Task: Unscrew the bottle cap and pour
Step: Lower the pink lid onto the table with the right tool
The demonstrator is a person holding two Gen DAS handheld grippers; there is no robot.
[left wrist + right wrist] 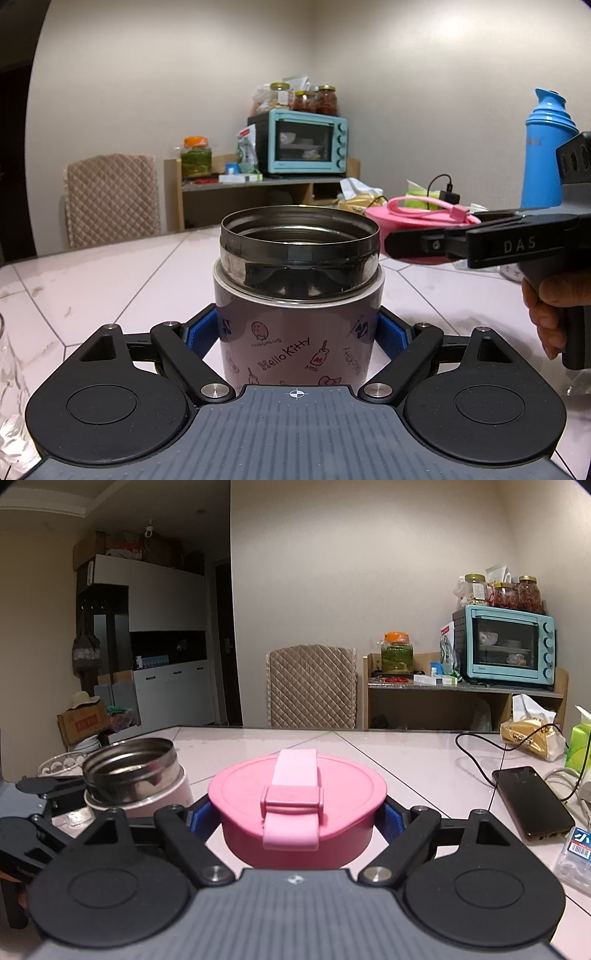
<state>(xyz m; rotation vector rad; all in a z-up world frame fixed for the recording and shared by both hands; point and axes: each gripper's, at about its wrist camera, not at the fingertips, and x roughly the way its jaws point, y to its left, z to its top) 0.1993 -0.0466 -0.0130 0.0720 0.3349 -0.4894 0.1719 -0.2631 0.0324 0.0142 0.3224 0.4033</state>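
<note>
The left hand-held gripper [297, 334] is clamped on the bottle [295, 332]: its blue pads [199, 334] press against the pink printed body on both sides, just ahead of the gripper's base. The bottle stands upright on the white tiled tabletop [110, 280], centred between the two fingers. Its steel threaded neck [299, 254] is uncovered and the mouth is open.

The right hand-held gripper [299, 818] is clamped on the pink cap [297, 805]. The blue pads [393, 821] bear on the cap's side wall, left and right. The cap sits level between the fingers with its top face up, and a lighter pink strap [293, 797] runs across that face toward the gripper's base. Whether the cap rests on the tabletop or is held clear of it cannot be told.

In the left wrist view, the right hand-held gripper lies ahead and to the right of the bottle, close beside the neck, with a hand [550, 317] on its grip. In the right wrist view, the open bottle stands to the left of the cap, near it but apart.

To the right of the right hand-held gripper, a dark phone [532, 801] lies flat on the tabletop. A blue flask [546, 147] stands ahead and to the far right of the left hand-held gripper.
</note>
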